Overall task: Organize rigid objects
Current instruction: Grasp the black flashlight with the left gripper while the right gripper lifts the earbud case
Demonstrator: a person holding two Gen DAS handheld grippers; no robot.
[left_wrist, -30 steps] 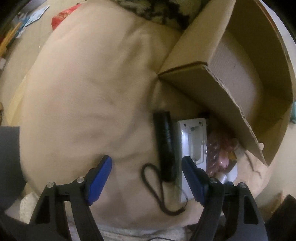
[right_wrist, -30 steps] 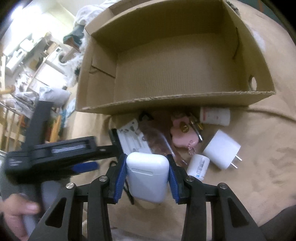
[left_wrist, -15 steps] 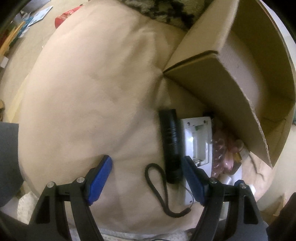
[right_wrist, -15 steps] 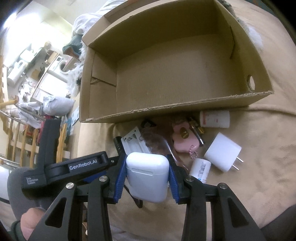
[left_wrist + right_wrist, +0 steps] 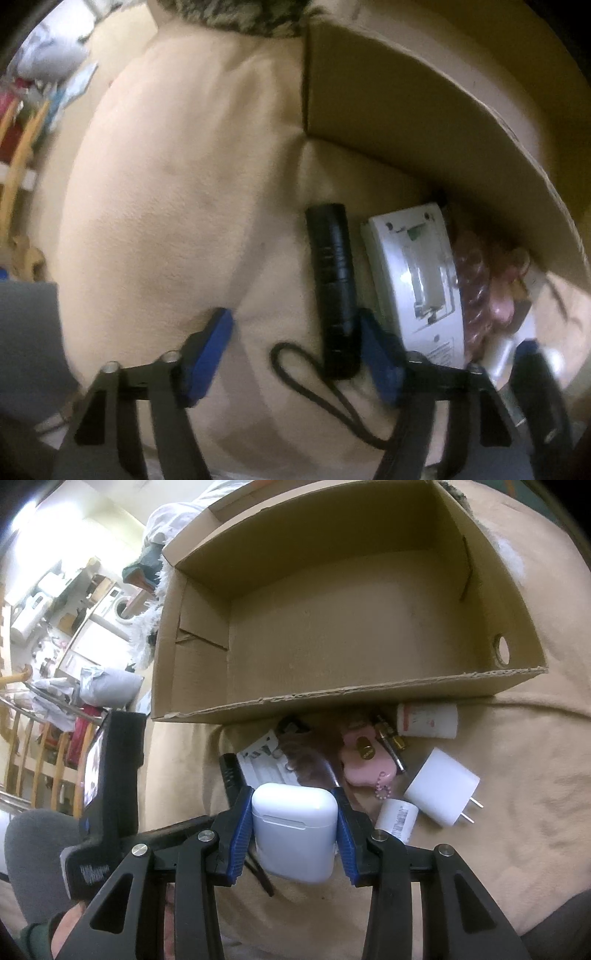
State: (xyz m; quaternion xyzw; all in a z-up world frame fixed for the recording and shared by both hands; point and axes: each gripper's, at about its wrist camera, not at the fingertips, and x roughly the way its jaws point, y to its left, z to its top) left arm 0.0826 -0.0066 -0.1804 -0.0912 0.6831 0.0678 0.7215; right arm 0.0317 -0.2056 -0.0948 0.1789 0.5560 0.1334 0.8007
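- left gripper (image 5: 295, 354) has dropped closer to the black flashlight (image 5: 332, 288) on the beige blanket (image 5: 166, 203); jaws have just been narrowing, unclenched, right pad beside it
- right gripper (image 5: 294, 830) unchanged, clamping the white earbud case (image 5: 294, 830) before the cardboard box (image 5: 332, 627)

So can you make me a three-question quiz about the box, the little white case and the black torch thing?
1. Where does the black torch lie?
A. inside the cardboard box
B. on the tan blanket, beside the white device
C. on the floor

2. What colour is the charger plug?
A. white
B. green
C. black

3. What are the right tongs doing?
A. hanging open over nothing
B. squeezing a pink keyring
C. clamped on the white earbud case

Answers: 1 B, it rests on the tan blanket next to the white device, outside the cardboard box. 2 A, its body is plain white. 3 C, both blue pads press the sides of the white earbud case.
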